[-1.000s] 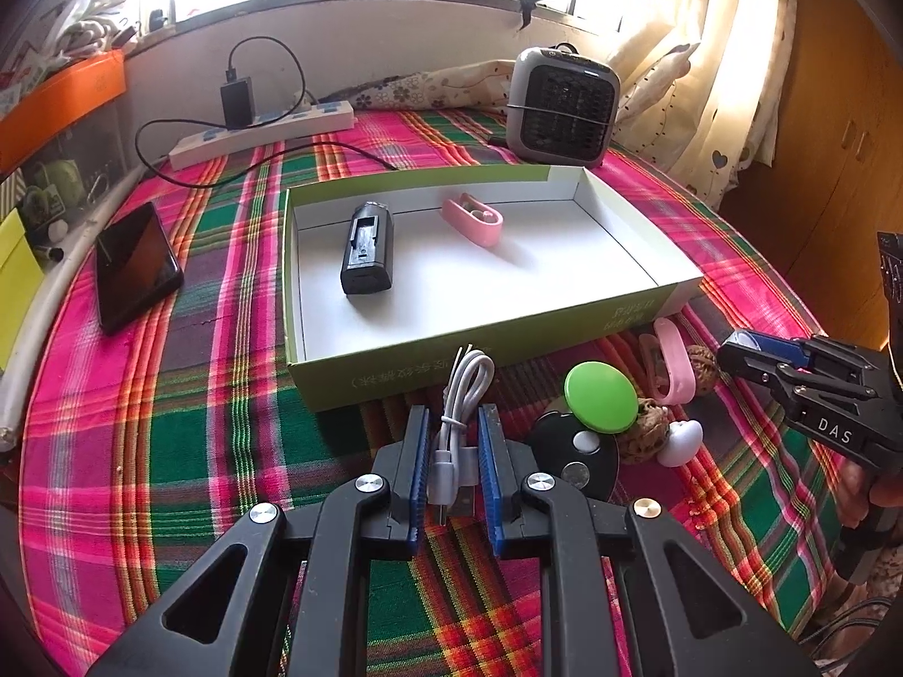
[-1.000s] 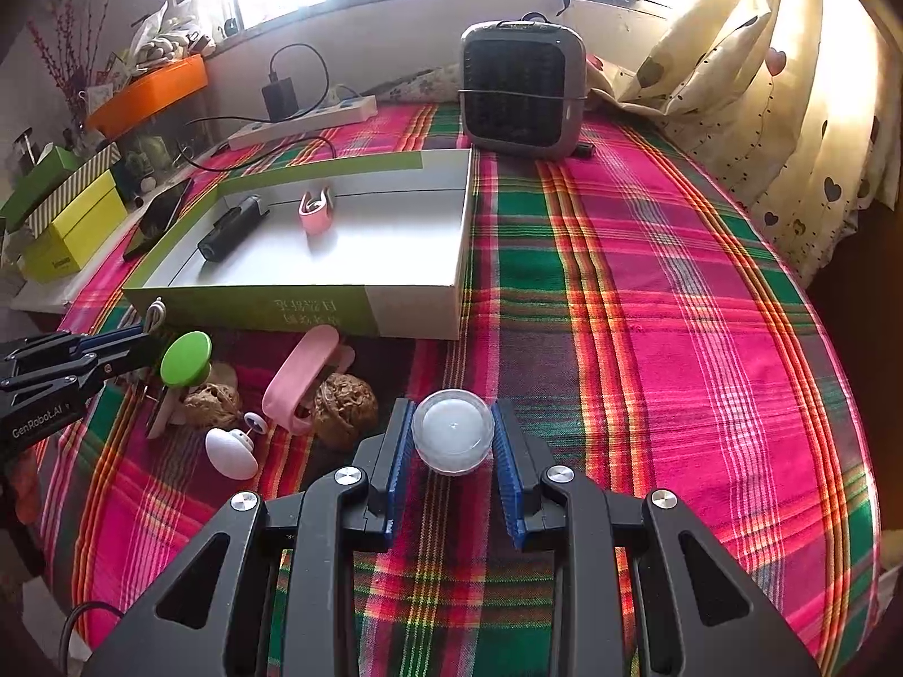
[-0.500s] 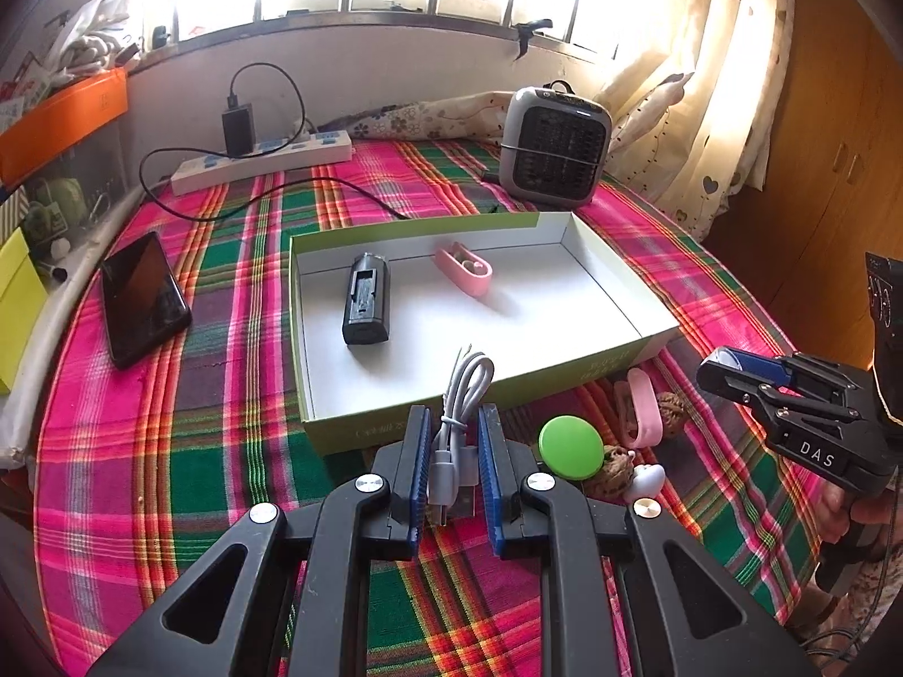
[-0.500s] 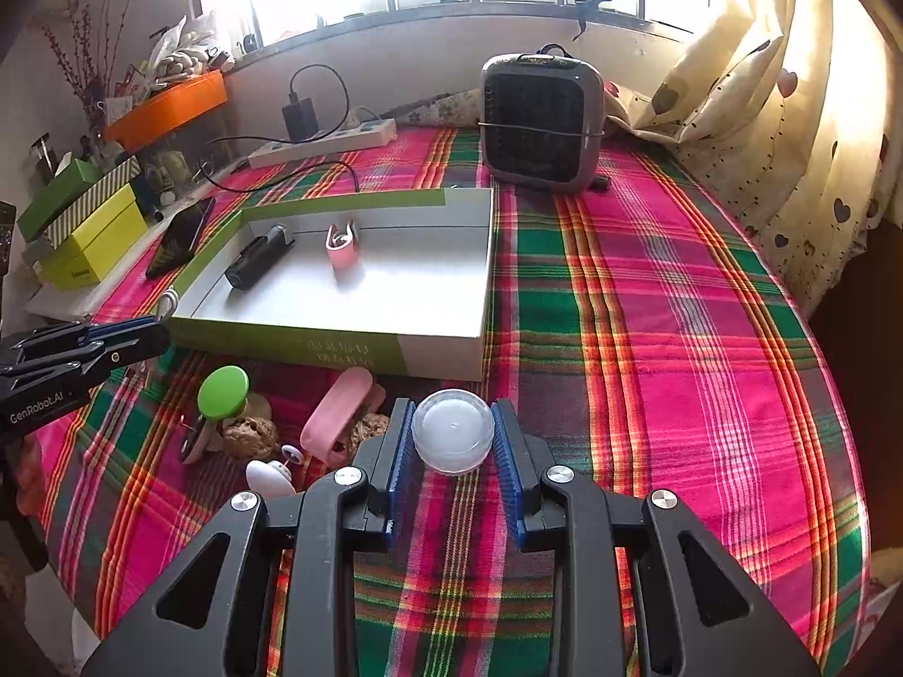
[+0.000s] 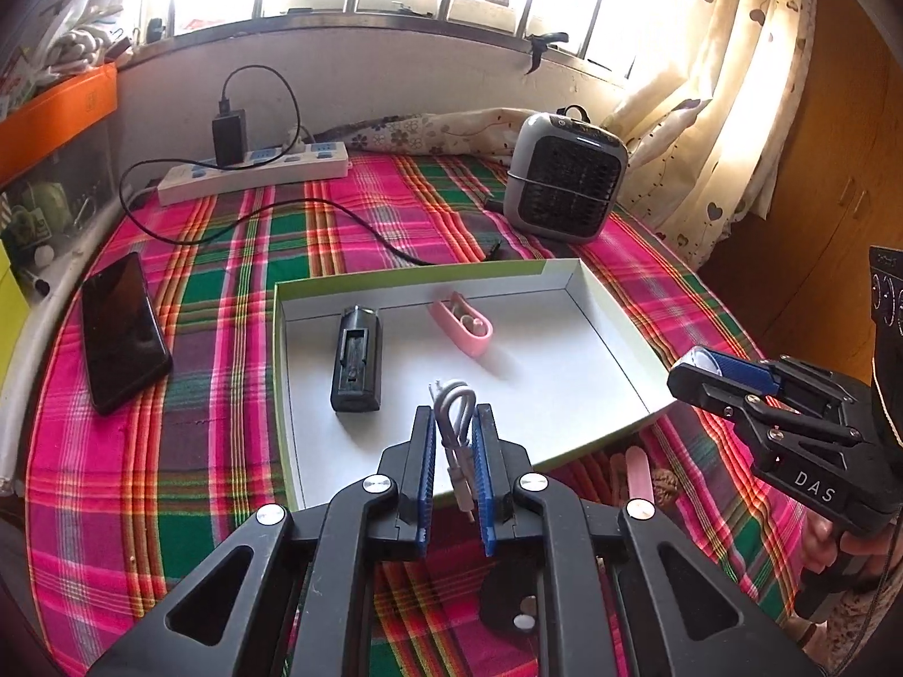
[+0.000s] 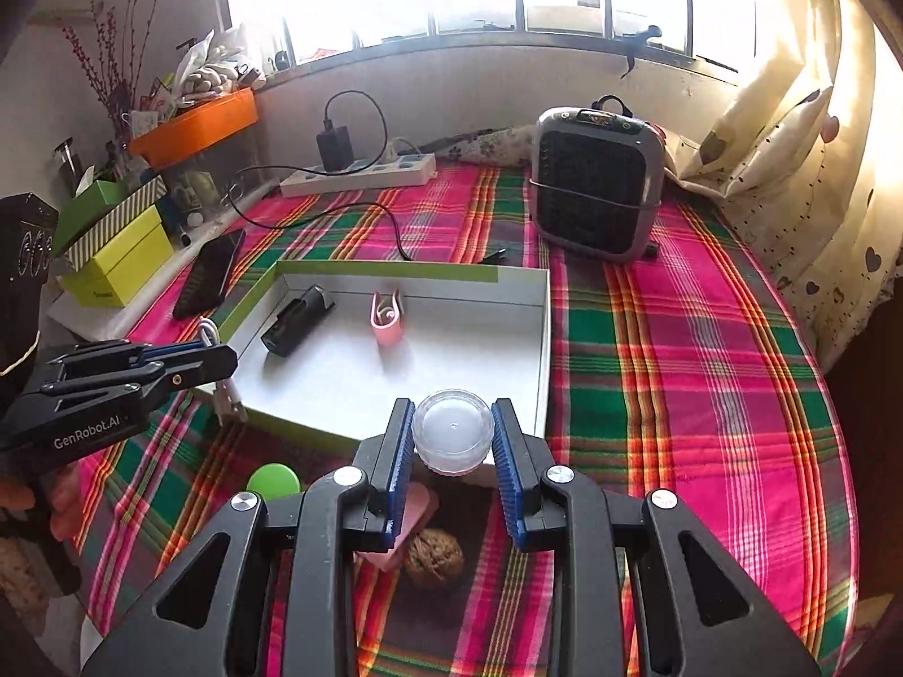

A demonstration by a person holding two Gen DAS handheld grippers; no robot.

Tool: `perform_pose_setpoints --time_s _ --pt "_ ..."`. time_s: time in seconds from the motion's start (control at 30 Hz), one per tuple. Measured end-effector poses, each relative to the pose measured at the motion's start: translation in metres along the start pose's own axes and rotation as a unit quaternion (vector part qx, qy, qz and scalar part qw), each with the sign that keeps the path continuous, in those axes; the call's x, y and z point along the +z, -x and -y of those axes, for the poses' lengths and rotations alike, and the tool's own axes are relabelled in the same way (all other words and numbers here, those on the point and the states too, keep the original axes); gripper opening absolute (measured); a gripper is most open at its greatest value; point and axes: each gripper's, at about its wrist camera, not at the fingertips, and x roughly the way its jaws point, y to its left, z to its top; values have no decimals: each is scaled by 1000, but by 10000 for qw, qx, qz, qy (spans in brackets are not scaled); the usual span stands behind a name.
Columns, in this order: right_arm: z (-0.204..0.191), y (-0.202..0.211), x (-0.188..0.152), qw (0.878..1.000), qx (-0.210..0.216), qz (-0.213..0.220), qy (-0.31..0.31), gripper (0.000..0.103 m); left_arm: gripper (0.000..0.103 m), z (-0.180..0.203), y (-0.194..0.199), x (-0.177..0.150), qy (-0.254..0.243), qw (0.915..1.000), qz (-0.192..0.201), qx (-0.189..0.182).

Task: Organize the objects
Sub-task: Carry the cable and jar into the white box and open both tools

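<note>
My left gripper [image 5: 454, 423] is shut on a coiled white USB cable [image 5: 454, 406] and holds it above the near edge of the green-rimmed white box [image 5: 598, 304]. My right gripper [image 6: 451, 423] is shut on a clear round lidded container [image 6: 451, 437], raised over the box's near right corner [image 6: 544, 338]. Inside the box lie a black charger block [image 5: 356, 358] and a pink case [image 5: 463, 327]. The right gripper also shows in the left wrist view [image 5: 728, 372], and the left gripper in the right wrist view [image 6: 186, 358].
A walnut [image 6: 433, 555], a pink case [image 6: 415, 510] and a green disc [image 6: 274, 479] lie on the plaid cloth below the grippers. A phone [image 5: 121, 330], a power strip [image 5: 254, 172] and a small grey heater [image 5: 564, 177] stand behind the box.
Both grippers have risen and moved forward with their loads, from above the loose items on the cloth to over the box's near edge.
</note>
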Motion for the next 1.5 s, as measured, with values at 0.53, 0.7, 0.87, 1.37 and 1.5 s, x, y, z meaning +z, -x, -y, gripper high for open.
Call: perform_pose_setpoints --time_s 0.53,0.7,0.87,1.37,1.5 --pt "1 -48 41 9996 207 -182 -35 28 6 -13 -41 25 22 9998 -214 3" --pt "5 -70 46 9992 184 -340 -24 28 6 -12 -52 31 7 9997 -249 -5" --pt "6 -88 49 9984 178 -538 -26 28 6 -15 -62 34 30 9995 -305 18" --pt "7 -125 59 9958 195 -895 -71 28 6 -22 -77 32 198 9988 -443 2" --pt "7 -131 59 9954 176 -941 -101 28 6 -23 -77 33 173 9989 -429 23"
